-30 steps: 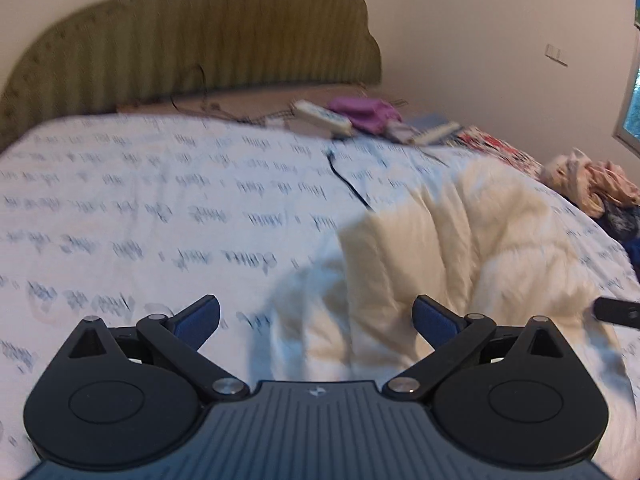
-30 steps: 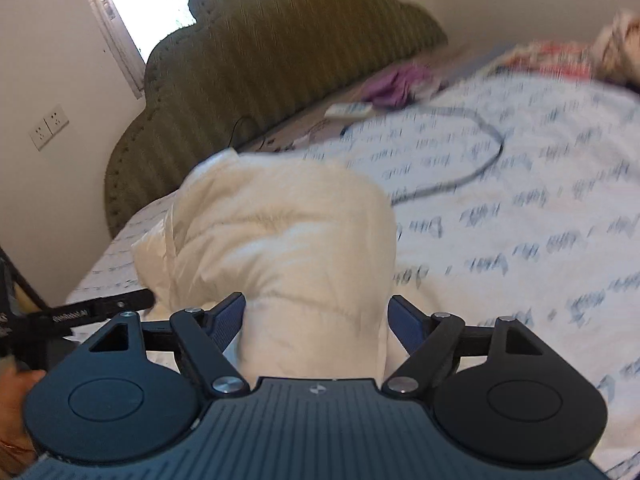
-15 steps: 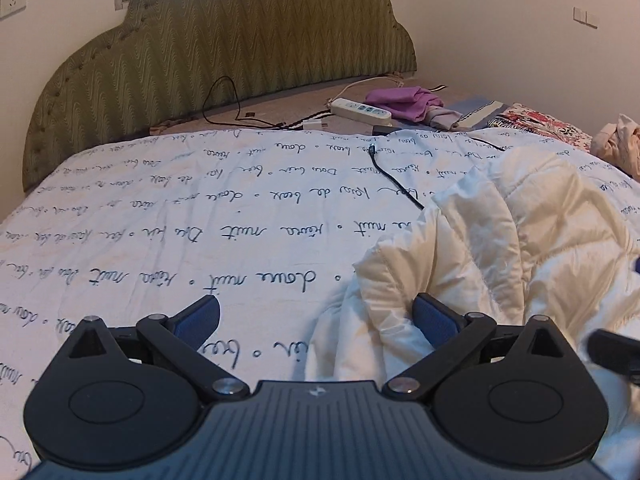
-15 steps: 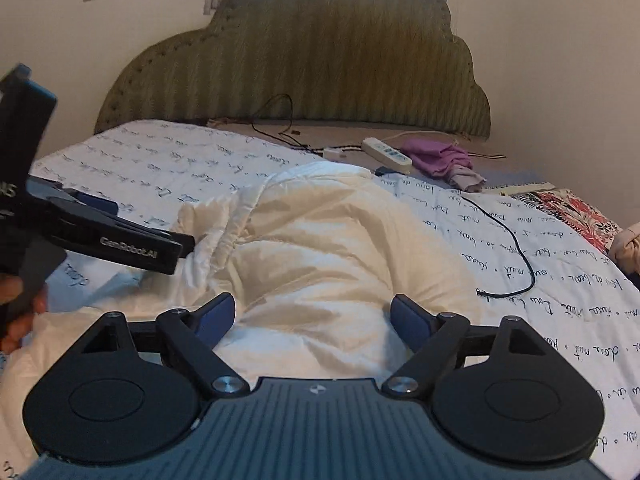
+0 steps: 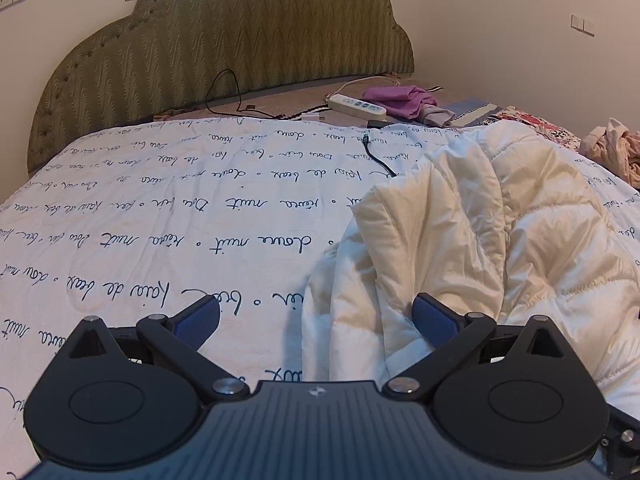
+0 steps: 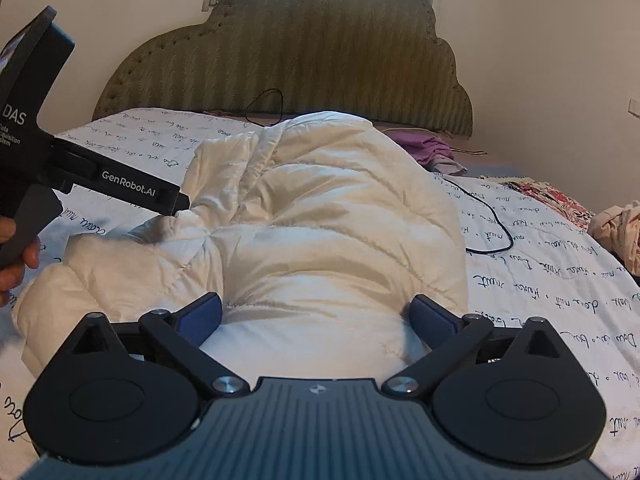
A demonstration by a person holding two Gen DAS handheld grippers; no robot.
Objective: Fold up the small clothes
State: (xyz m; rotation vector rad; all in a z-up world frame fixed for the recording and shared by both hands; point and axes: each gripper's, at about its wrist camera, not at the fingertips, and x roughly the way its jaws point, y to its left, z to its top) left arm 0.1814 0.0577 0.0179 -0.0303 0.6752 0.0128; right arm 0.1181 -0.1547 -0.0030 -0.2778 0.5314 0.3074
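A cream quilted puffer jacket (image 5: 480, 232) lies bunched on the bed's white sheet with dark script (image 5: 180, 216). My left gripper (image 5: 316, 324) is open and empty, its right finger against the jacket's left edge. In the right wrist view the jacket (image 6: 320, 216) fills the middle. My right gripper (image 6: 316, 322) is open, its fingers spread over the jacket's near end. The left gripper (image 6: 176, 204) reaches in from the left, its tip at the jacket's left side.
A green padded headboard (image 5: 224, 40) stands at the back. A power strip (image 5: 356, 105), a purple cloth (image 5: 400, 98) and black cables (image 5: 378, 160) lie near it. A pile of pinkish clothes (image 5: 612, 152) lies at the right. A patterned cloth (image 6: 552, 196) lies beside it.
Both views have swung and steadied to face the headboard. The left gripper now sits at the jacket's left edge. Both grippers stayed open.
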